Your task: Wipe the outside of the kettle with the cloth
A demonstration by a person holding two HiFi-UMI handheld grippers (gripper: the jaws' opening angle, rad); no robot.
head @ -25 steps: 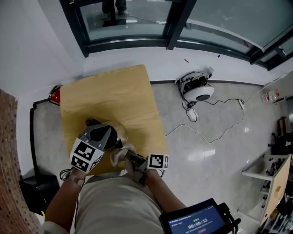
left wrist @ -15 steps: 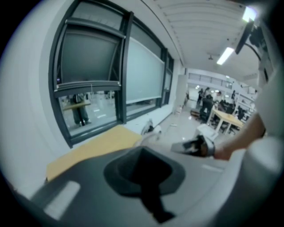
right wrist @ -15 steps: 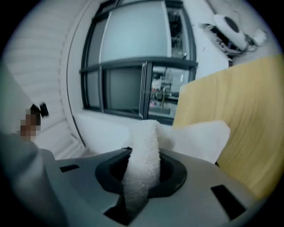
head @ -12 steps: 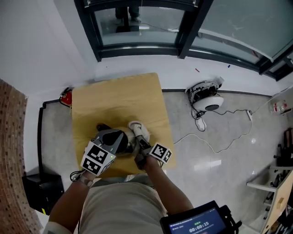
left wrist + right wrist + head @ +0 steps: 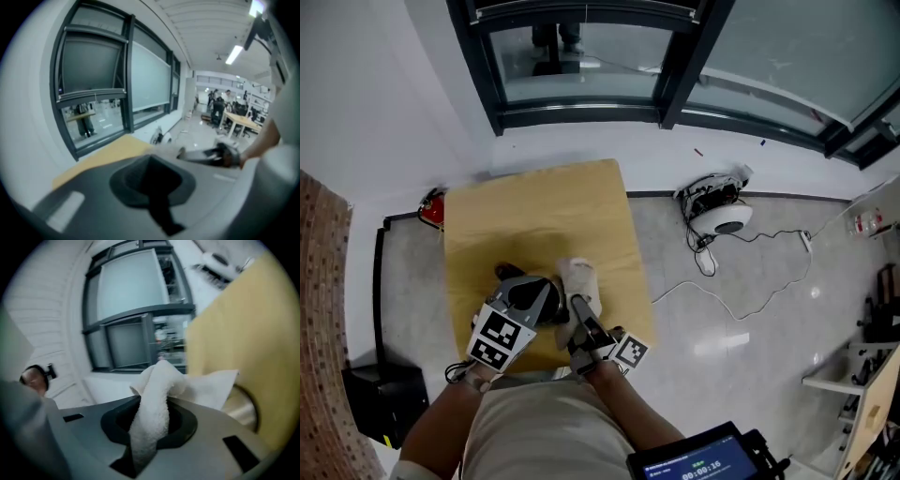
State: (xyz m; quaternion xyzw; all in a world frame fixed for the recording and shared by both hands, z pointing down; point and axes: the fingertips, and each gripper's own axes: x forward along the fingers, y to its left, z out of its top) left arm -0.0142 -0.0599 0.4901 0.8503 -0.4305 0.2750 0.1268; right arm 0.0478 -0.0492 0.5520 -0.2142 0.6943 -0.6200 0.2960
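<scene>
With right gripper (image 5: 579,305) clenched on cloth (image 5: 581,277), wiping side of kettle (image 5: 242,409) on table (image 5: 534,211); with left gripper (image 5: 534,300) closed above kettle, likely steadying. Seems midway: other sides probably yet to wipe.

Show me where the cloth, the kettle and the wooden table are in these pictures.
cloth (image 5: 151,416): right gripper view, on its bunched white middle.
kettle (image 5: 243,412): right gripper view, on its shiny metal side.
wooden table (image 5: 534,211): head view, on its bare top.

Only a blurred sliver of the kettle (image 5: 242,411) shows behind the cloth (image 5: 154,399).
</scene>
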